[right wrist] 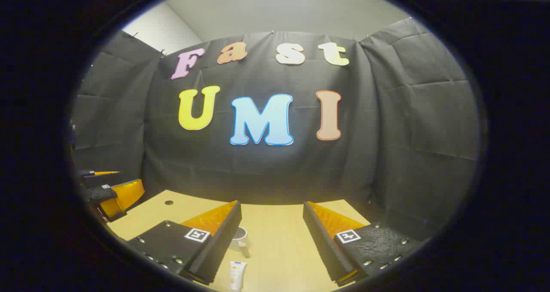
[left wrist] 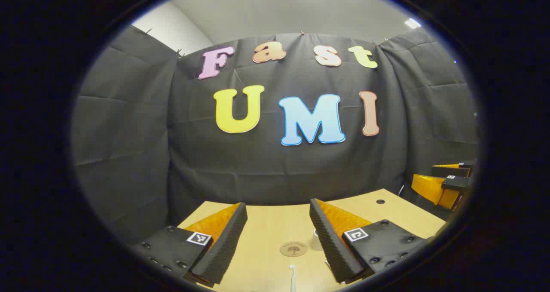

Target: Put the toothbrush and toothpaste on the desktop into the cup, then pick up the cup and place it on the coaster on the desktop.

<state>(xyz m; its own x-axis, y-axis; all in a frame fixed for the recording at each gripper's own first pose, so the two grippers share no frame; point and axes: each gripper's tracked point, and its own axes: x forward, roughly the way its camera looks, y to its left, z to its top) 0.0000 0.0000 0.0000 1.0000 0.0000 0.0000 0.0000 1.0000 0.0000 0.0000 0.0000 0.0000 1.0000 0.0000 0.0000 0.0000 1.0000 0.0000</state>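
Left gripper (left wrist: 278, 240): jaws wide, above toothbrush (left wrist: 292, 277), lined up for pickup.
Right gripper (right wrist: 272, 240): jaws wide, above toothpaste (right wrist: 236, 275), cup (right wrist: 239, 237) beyond.

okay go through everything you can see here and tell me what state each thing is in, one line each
left hand-held gripper: open, empty, above the desk.
right hand-held gripper: open, empty, above the desk.
toothbrush: lying on the desk, not in the cup.
toothpaste: lying on the desk, near the cup, not in it.
cup: upright on the desk, off the coaster, partly hidden by a finger.
coaster: flat on the desk, bare.
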